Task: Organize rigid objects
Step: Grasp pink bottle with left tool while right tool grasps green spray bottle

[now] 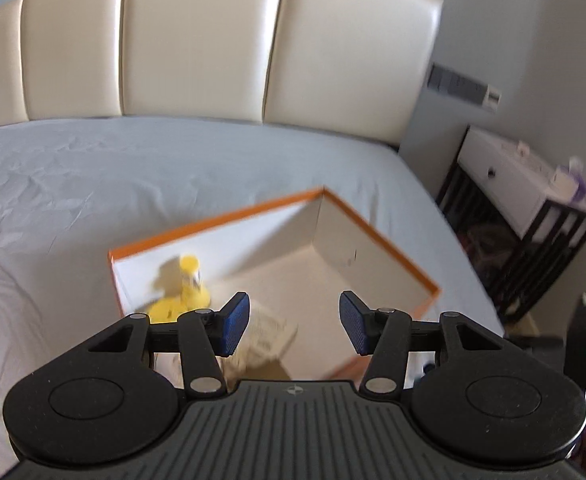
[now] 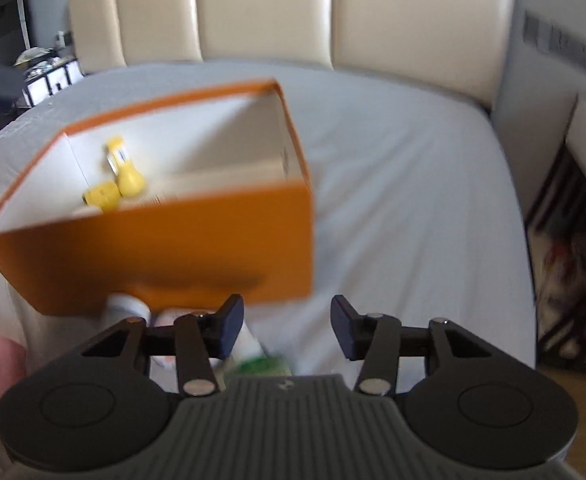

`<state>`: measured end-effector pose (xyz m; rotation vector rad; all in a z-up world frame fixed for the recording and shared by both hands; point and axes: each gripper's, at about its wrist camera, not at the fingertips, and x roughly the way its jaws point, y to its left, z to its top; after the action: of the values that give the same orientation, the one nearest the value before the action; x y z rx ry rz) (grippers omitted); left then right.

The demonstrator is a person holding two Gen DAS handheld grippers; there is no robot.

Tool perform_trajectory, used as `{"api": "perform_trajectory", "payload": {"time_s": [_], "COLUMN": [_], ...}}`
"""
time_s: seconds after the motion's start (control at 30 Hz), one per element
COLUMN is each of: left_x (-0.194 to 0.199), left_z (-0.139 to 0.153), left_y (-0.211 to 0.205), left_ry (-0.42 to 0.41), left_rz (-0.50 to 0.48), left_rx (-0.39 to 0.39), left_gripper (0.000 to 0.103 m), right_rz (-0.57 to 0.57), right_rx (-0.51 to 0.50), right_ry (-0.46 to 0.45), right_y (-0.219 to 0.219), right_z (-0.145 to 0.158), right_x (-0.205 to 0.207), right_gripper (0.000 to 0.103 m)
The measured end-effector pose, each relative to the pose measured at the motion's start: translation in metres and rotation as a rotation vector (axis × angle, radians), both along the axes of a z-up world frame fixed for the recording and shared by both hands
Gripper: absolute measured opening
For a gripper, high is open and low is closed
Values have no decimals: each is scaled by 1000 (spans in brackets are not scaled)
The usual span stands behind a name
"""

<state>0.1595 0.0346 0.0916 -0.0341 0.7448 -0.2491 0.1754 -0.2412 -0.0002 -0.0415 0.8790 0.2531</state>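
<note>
An open orange box (image 1: pixel 377 236) with a white inside lies on the grey bed; it also shows in the right wrist view (image 2: pixel 197 240). Yellow bottles (image 1: pixel 189 284) lie in its left corner, seen too in the right wrist view (image 2: pixel 127 180). A pale boxy item (image 1: pixel 269 332) lies in the box near my left gripper (image 1: pixel 295 324), which is open and empty above the box. My right gripper (image 2: pixel 287 330) is open and empty in front of the box, over a white bottle (image 2: pixel 127 306) and a green-and-white item (image 2: pixel 265 364) on the sheet.
A cream padded headboard (image 1: pixel 197 40) stands behind the bed. A white and black nightstand (image 1: pixel 521 200) stands to the right, and it also shows in the right wrist view (image 2: pixel 581 216). Cluttered furniture (image 2: pixel 33 76) stands at the far left.
</note>
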Motion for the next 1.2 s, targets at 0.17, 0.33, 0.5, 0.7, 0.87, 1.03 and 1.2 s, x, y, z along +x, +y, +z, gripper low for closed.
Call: {"api": "perform_trajectory", "payload": {"time_s": [0.17, 0.33, 0.5, 0.7, 0.87, 1.03, 1.2], "left_x": [-20, -37, -45, -40, -34, -33, -34], "left_z": [-36, -81, -119, -127, -140, -146, -153], "left_y": [4, 21, 33, 31, 33, 33, 24], "left_ry": [168, 342, 479, 515, 581, 616, 642], "left_rz": [90, 205, 278, 265, 287, 291, 274], "left_rx": [69, 125, 120, 139, 133, 154, 221], "left_gripper": [66, 82, 82, 86, 83, 76, 63], "right_rz": [3, 6, -20, 66, 122, 100, 114], "right_rx": [83, -33, 21, -58, -121, -99, -112], "right_ry": [114, 192, 243, 247, 224, 271, 270], "right_y": [1, 10, -6, 12, 25, 21, 22], "right_z": [-15, -29, -32, -34, -34, -39, -38], "right_x": [19, 14, 16, 6, -1, 5, 2], "right_gripper": [67, 73, 77, 77, 69, 58, 58]}}
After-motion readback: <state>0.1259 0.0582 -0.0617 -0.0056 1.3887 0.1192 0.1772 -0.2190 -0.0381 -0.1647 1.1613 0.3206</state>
